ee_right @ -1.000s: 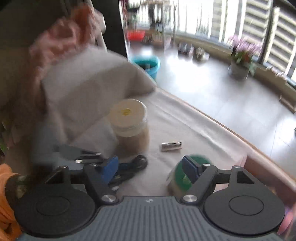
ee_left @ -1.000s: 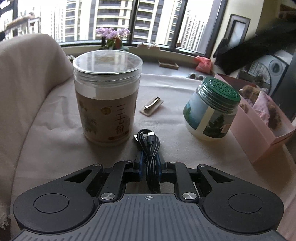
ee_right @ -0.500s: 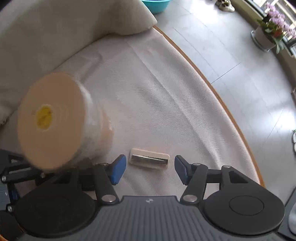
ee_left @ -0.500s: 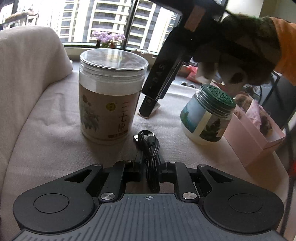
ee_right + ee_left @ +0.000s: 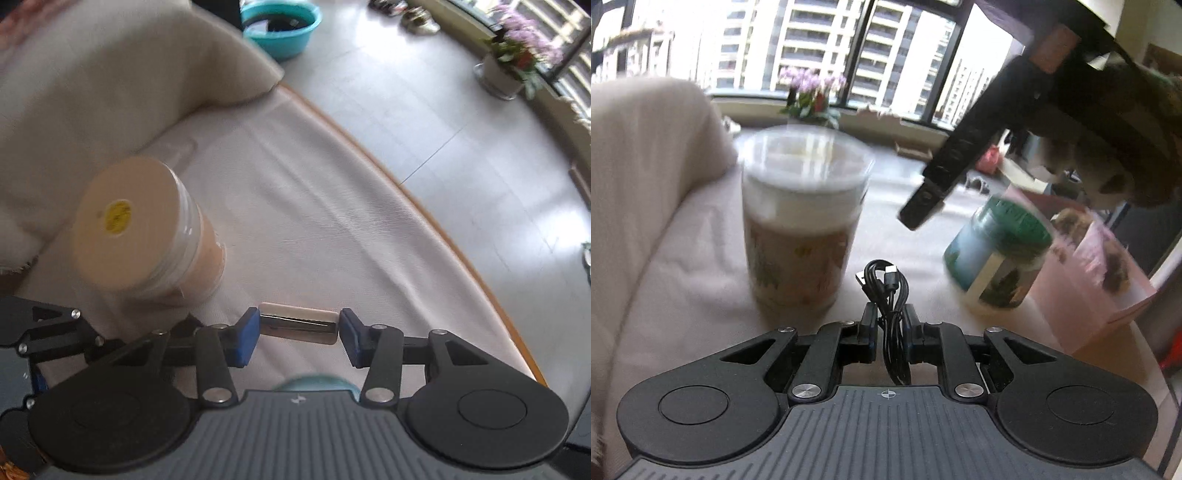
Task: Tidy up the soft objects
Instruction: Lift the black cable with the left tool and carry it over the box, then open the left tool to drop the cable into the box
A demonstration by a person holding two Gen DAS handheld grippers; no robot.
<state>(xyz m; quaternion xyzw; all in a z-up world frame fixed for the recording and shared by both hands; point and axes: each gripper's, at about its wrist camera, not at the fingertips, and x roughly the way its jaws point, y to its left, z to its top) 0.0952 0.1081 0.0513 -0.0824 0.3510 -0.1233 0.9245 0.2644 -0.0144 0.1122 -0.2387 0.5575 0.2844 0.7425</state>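
My left gripper is shut on a coiled black USB cable, whose plugs stick out ahead of the fingertips. It hovers over the cloth-covered table, near a tall jar with a clear lid. My right gripper points steeply down at a small cream and metal clip lying on the cloth. Its jaws are closing with the clip between the blue pads; a thin gap still shows at the right pad. In the left wrist view one black finger of it reaches down from a gloved hand.
A green-lidded jar stands right of the cable, beside a pink box holding soft items. A heap of cream cloth rises at the table's left. Beyond the curved table edge, a teal basin and a flower pot stand on the floor.
The right gripper has swung across and come down over the clip, its jaws narrowing around it. The left gripper has kept its hold on the cable and hardly moved.
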